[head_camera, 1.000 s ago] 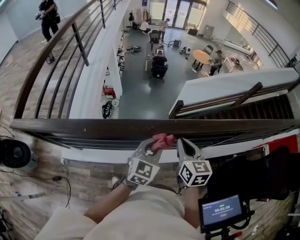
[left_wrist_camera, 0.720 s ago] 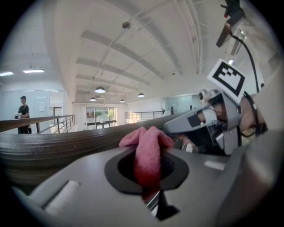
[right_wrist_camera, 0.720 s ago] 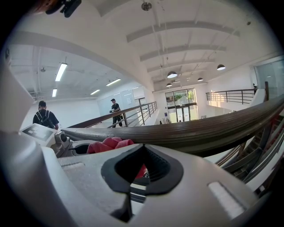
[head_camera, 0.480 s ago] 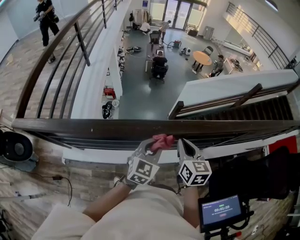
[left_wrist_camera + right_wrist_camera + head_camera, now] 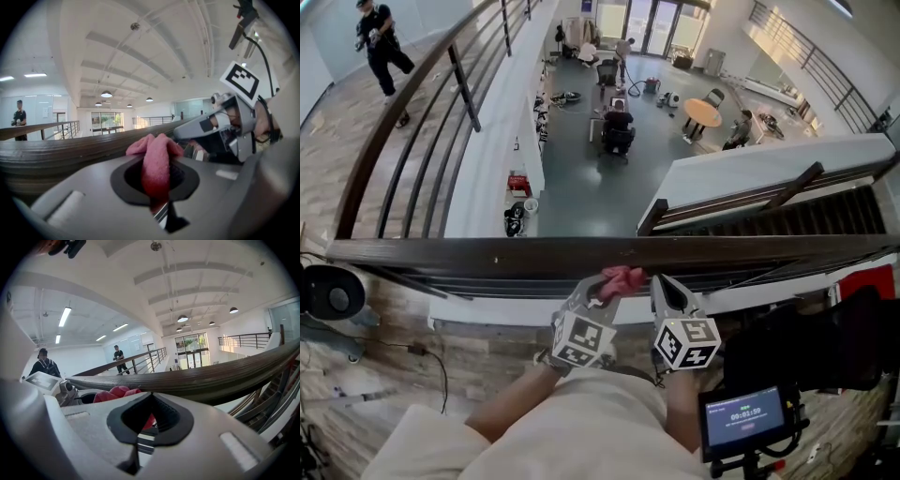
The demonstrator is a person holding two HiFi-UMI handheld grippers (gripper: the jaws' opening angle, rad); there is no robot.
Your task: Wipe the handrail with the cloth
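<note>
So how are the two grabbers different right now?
The left gripper is shut on the pink cloth; the right gripper is shut on nothing. The left gripper leans rightward, while the right gripper leans leftward, so their tips come close. Both point at the handrail from its near side.

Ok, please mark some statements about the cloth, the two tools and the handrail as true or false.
1. The left tool is shut on a pink cloth. True.
2. The right tool holds the cloth too. False: it is shut on nothing, beside the cloth.
3. The cloth is near the handrail. True.
4. The handrail is white. False: it is dark brown.
</note>
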